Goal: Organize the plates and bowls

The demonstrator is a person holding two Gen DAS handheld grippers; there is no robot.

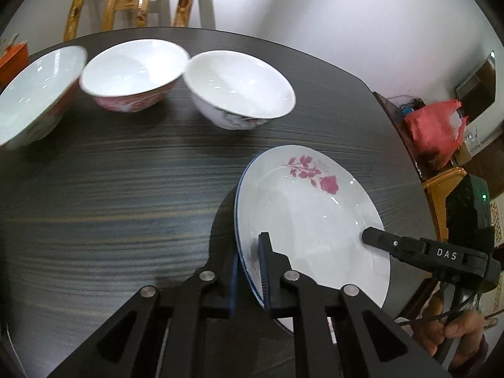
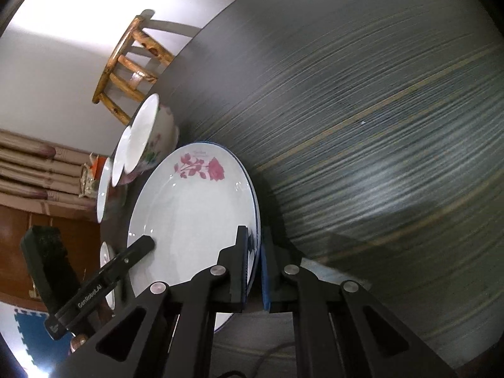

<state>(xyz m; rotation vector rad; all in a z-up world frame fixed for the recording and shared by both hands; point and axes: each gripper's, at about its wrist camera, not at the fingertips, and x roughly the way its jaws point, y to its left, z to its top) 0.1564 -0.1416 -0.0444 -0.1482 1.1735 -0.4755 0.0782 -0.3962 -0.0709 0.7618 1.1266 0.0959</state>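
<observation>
Both tongs are clamped on the same plate (image 1: 302,214). The left tongs (image 1: 249,271) pinch its rim at about seven o'clock of the plate as the left camera shows it, one finger on the white face and the other beneath the blue-edged rim. The right tongs (image 2: 253,264) grip the opposite edge; in the right camera the rim sits between the two fingers, at about four o'clock of the plate. Each tool shows in the other's camera, its upper finger lying on the plate's face.

The plate, white with a red rose printed near its far rim, appears lifted and tilted above the dark table (image 1: 110,195); a shadow lies under its left edge. A second blue rim seems to peek from under it, so there may be two plates stacked, though I cannot tell for sure.

Outward from there, at eleven to twelve o'clock in the left camera, three bowls stand in a row on the table: a white flowered bowl (image 1: 239,89) nearest the plate, a red-patterned bowl (image 1: 132,74) beside it, and a third bowl (image 1: 34,94) at the left edge. A wooden chair (image 1: 135,0) stands behind the table.

To carry well, both grips should stay equally firm and move together, keeping the plate level and clear of the bowls, then lower it gently before either lets go.
</observation>
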